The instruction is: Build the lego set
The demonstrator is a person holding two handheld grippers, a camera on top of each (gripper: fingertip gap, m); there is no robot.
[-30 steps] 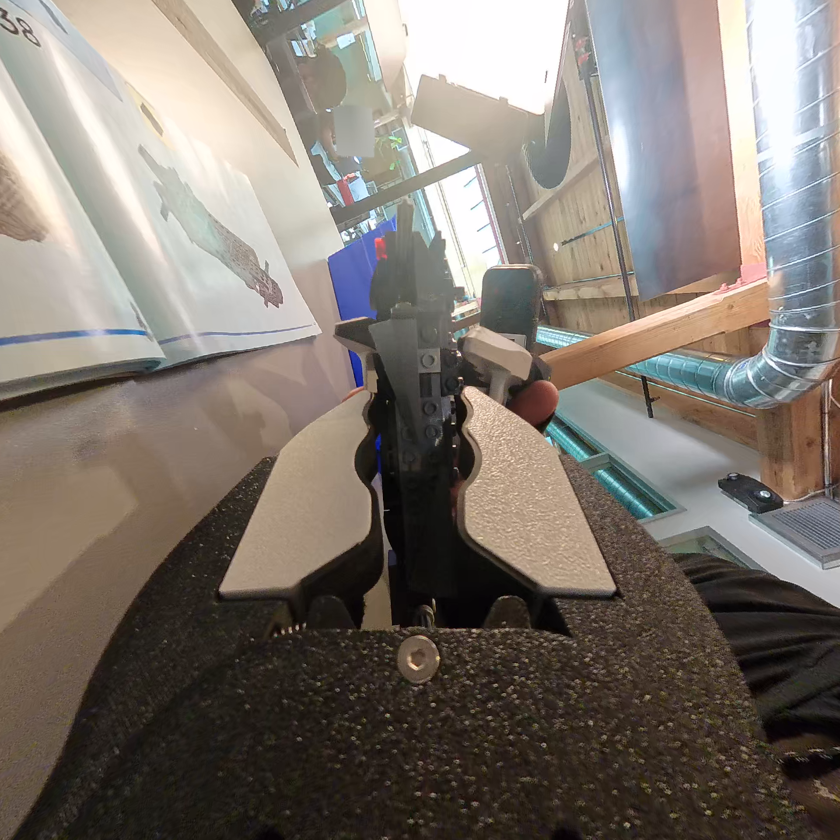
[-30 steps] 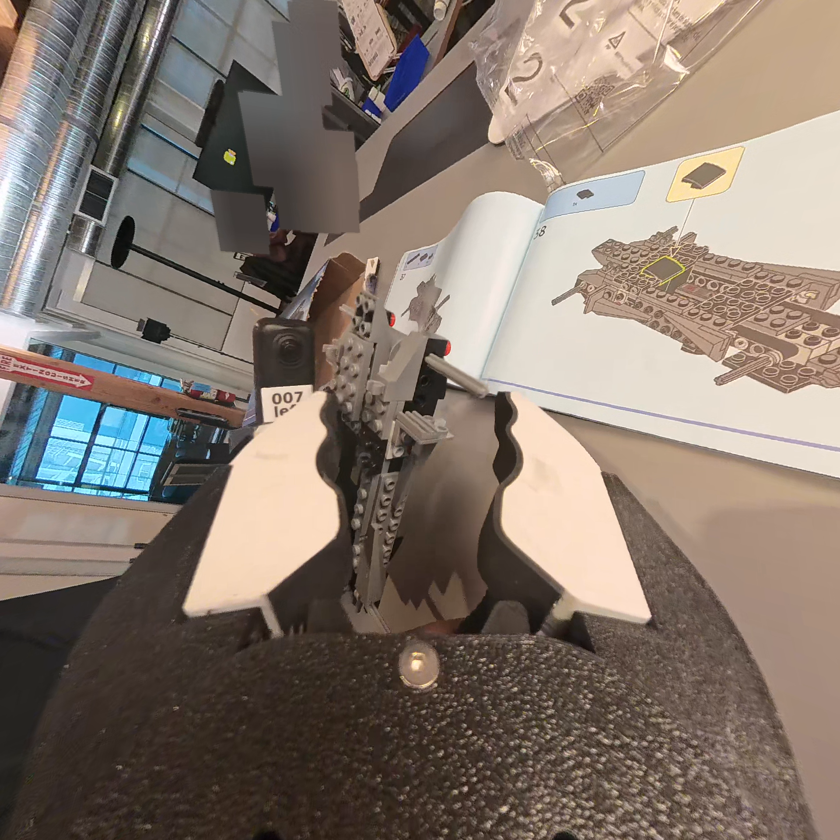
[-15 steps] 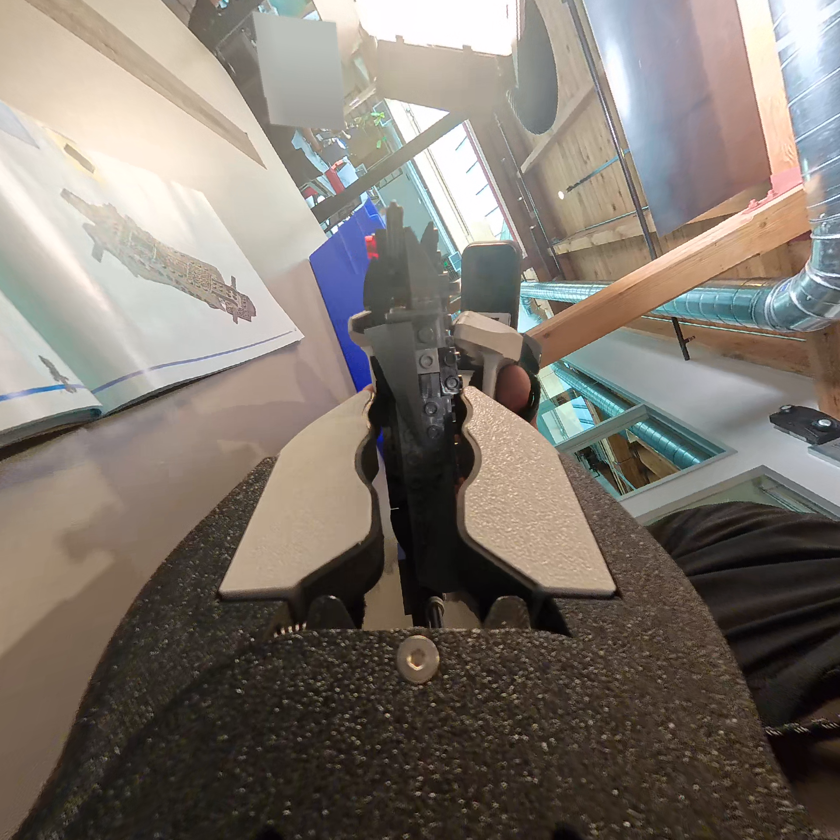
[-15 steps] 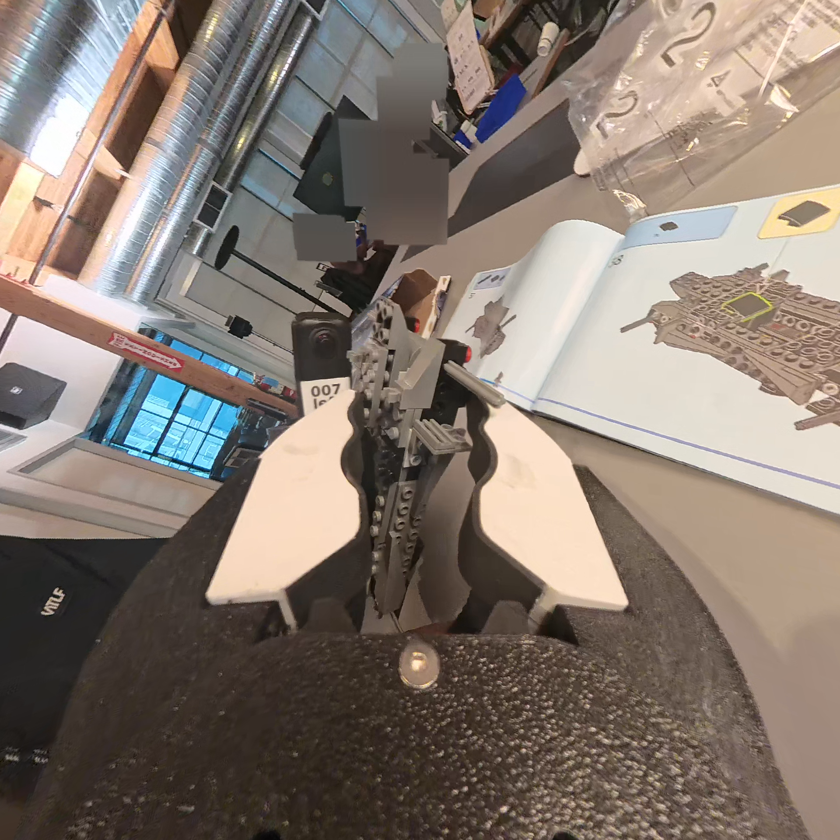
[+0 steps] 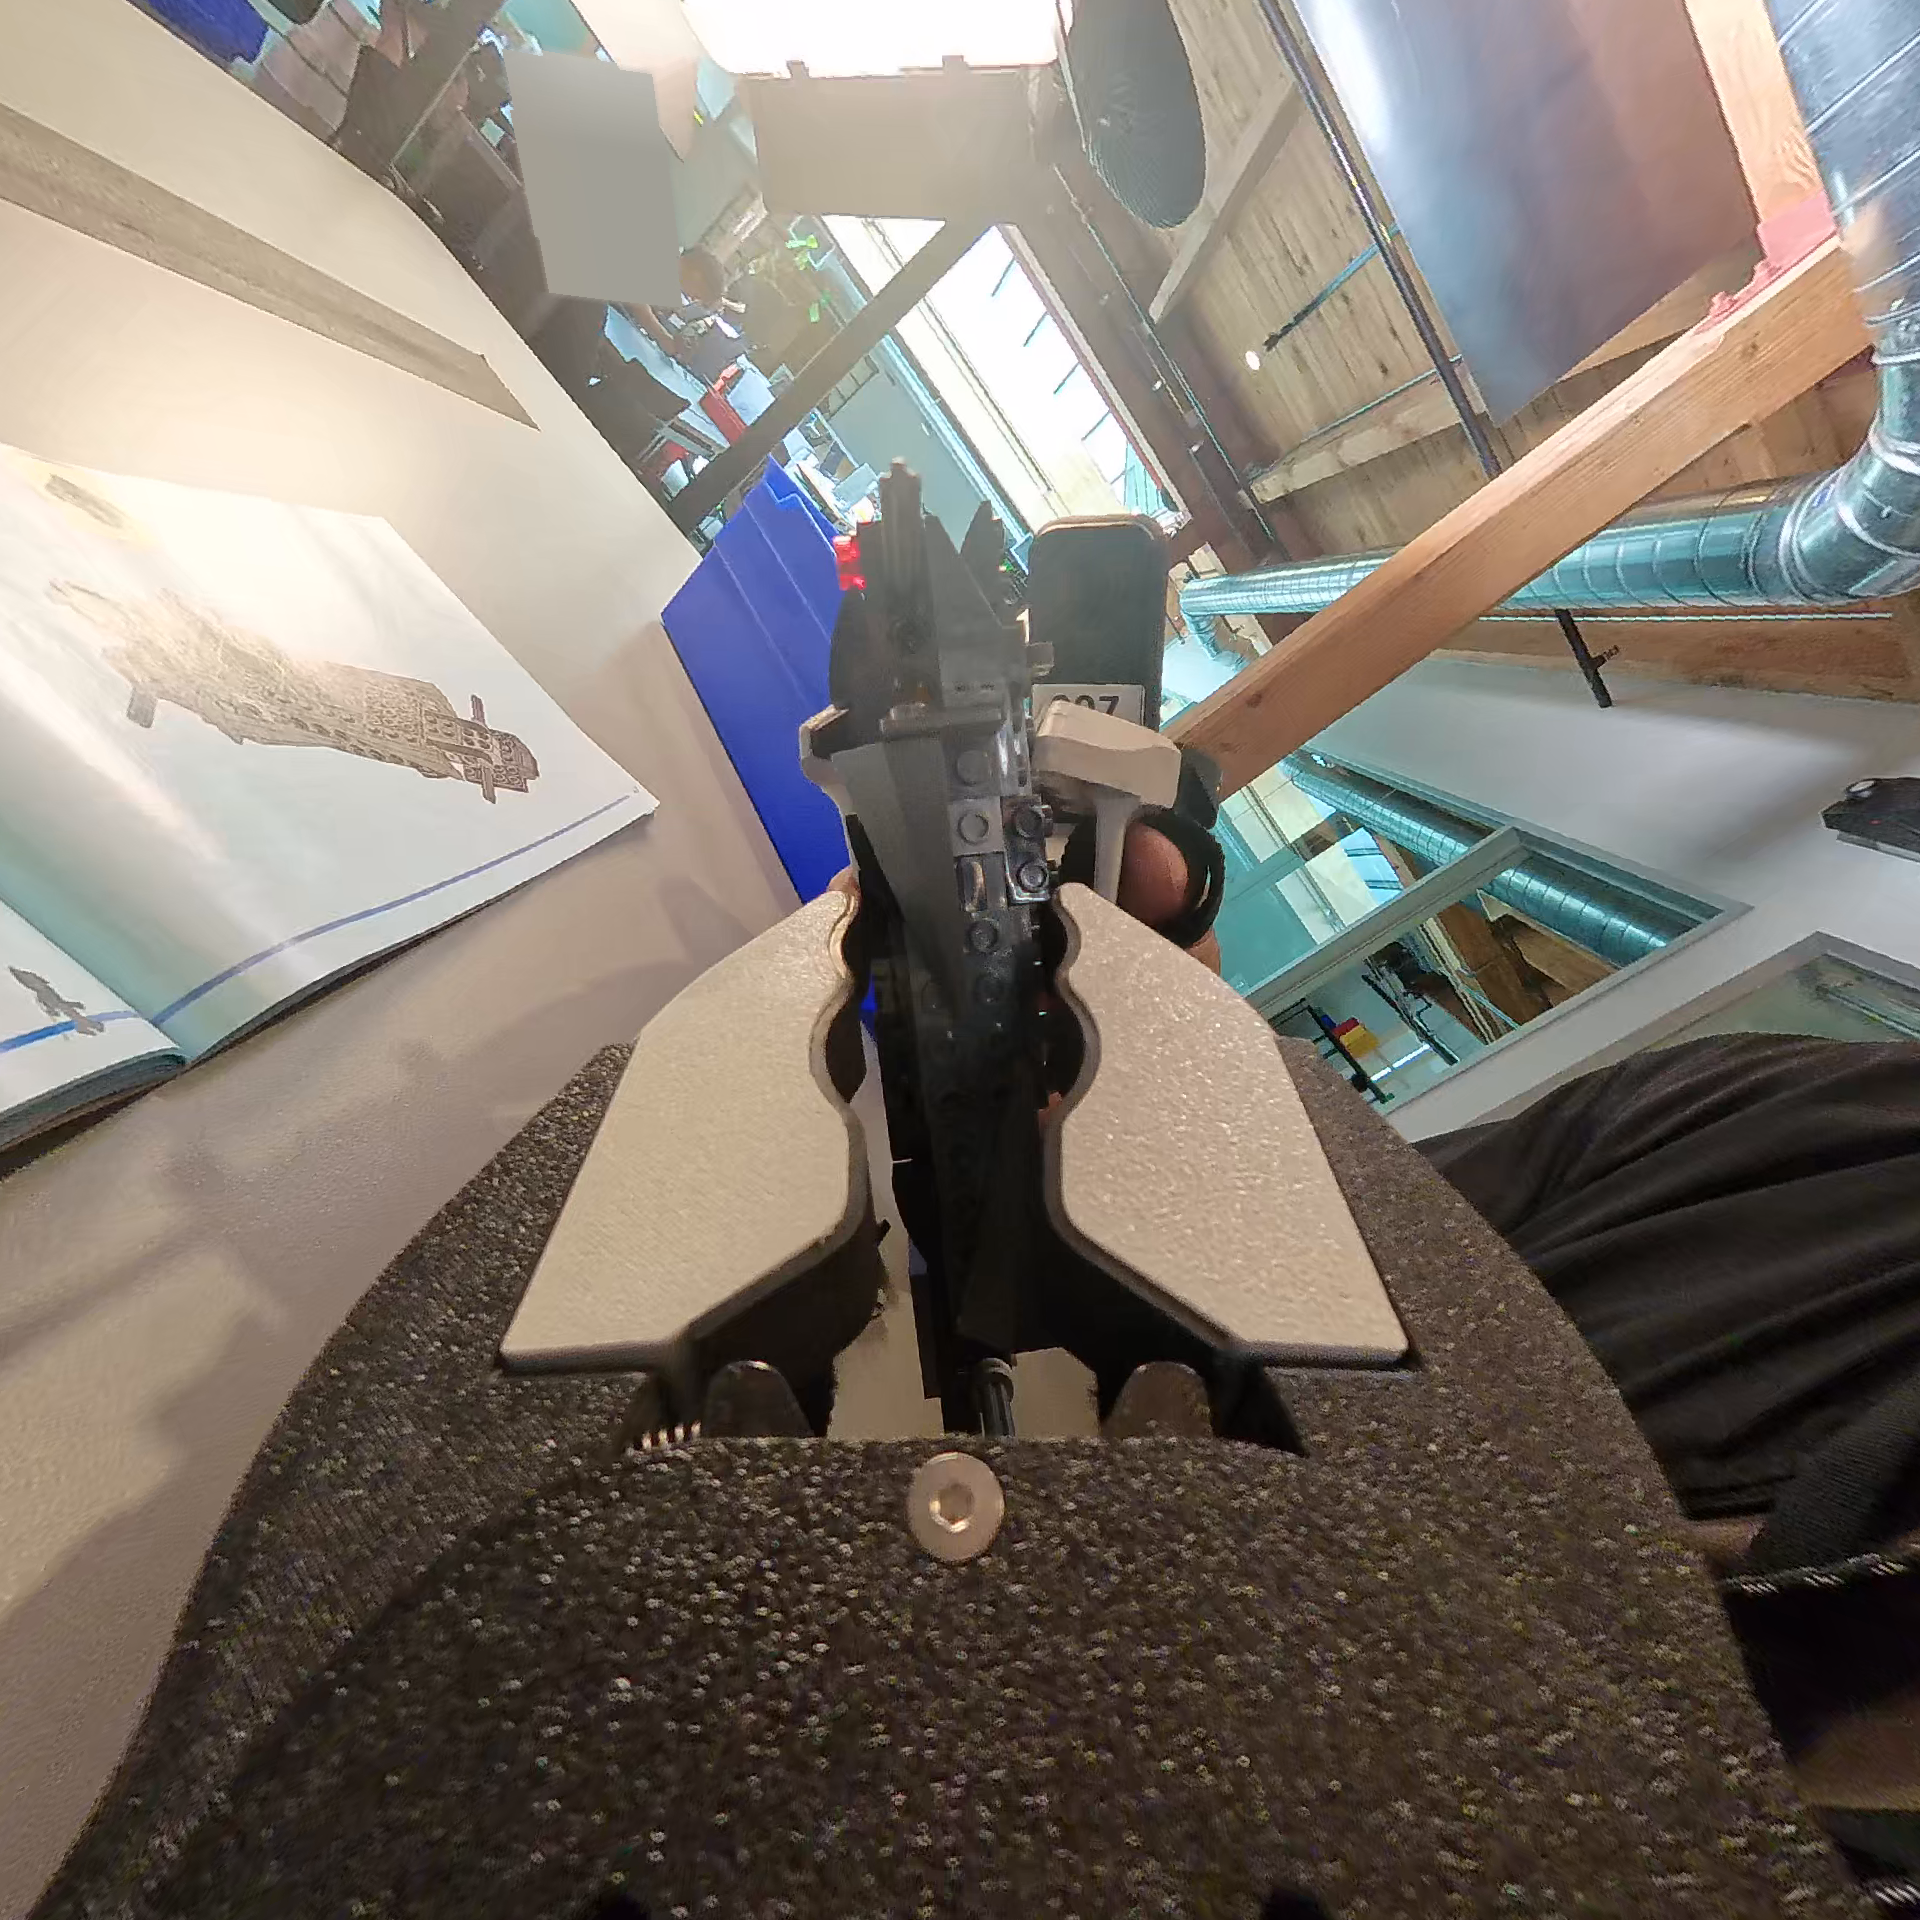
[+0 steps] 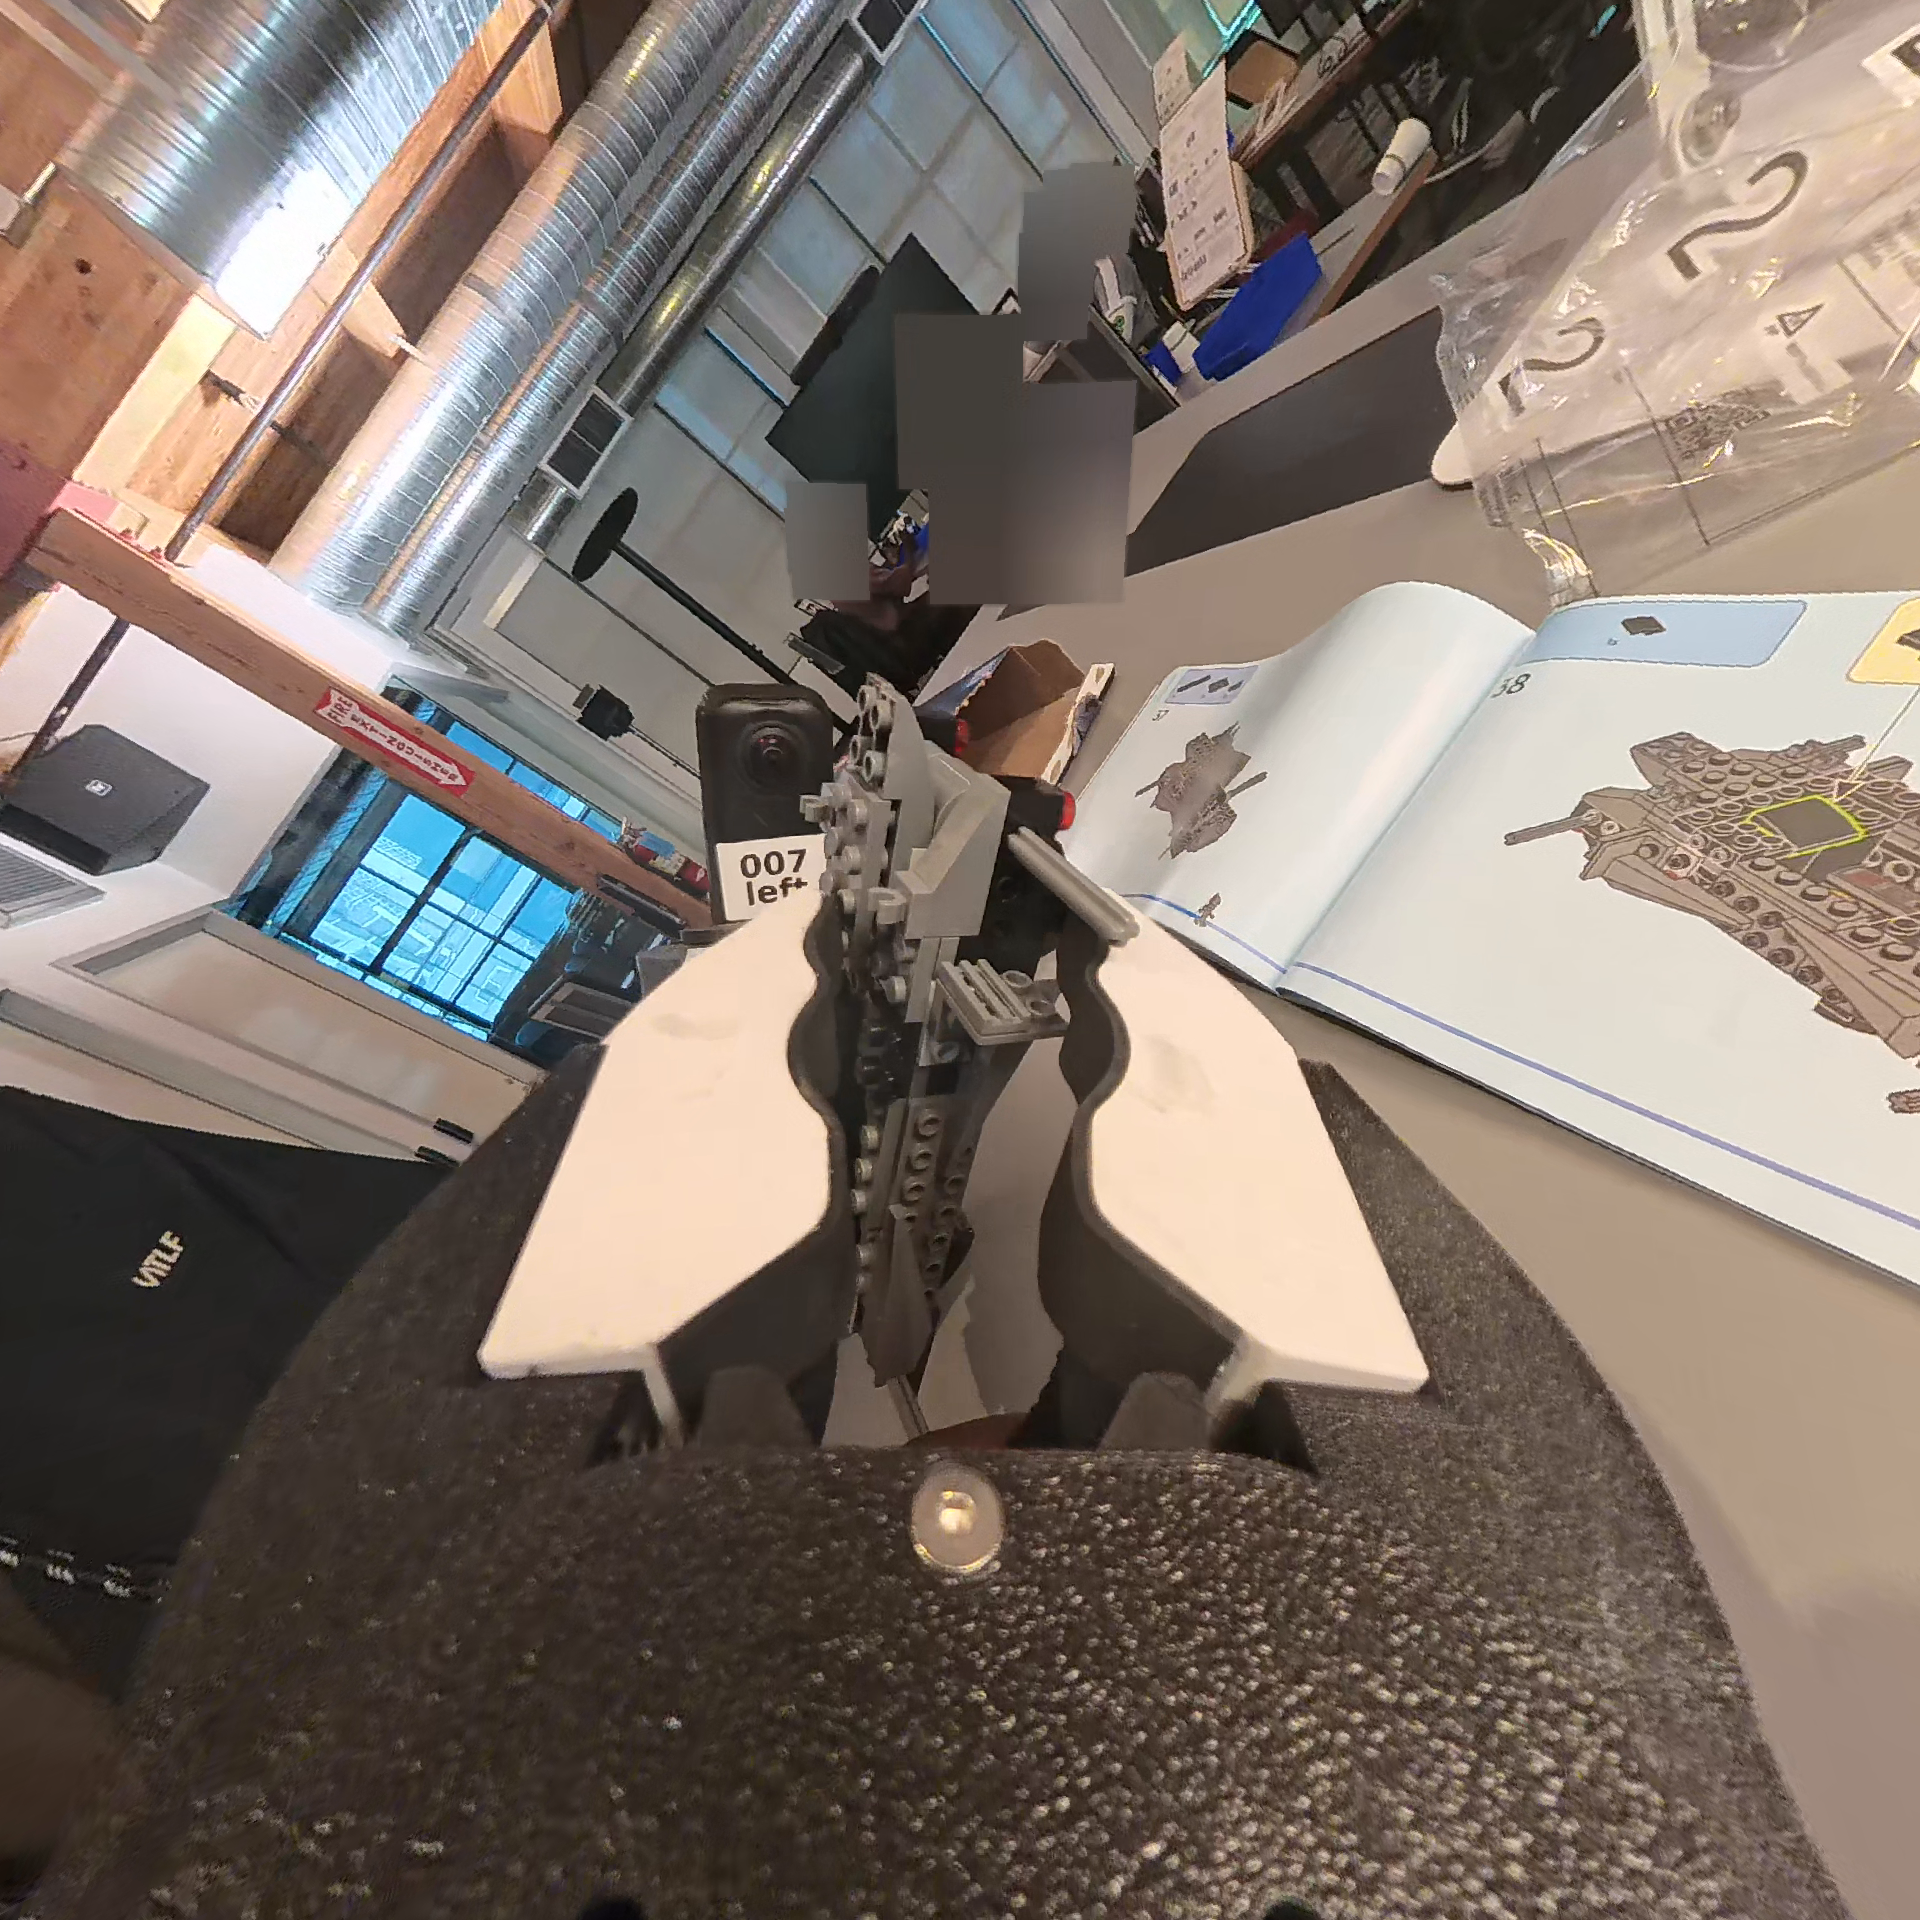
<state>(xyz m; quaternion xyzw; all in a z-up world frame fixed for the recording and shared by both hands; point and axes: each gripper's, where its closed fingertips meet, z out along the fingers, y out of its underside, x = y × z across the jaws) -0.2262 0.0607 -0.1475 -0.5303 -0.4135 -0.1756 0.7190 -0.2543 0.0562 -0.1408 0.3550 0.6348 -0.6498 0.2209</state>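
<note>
Both claws pinch one grey-and-black brick model [image 5: 956,831], a ship-like build carried edge-on above the grey table [image 6: 1558,1299]. Left gripper [image 5: 956,935]: fingers [image 5: 1143,1091] clamp the hull on both flanks, studs facing its right finger. Right gripper [image 6: 945,977]: fingers [image 6: 707,1122] closed onto the same model from the opposite end, the left pad against the studded plate, the right against a small grille piece. An open instruction booklet [image 6: 1455,883] lies on the table beside the right claw's right finger. Clear plastic bags [image 6: 1714,312] sit farther beyond it.
</note>
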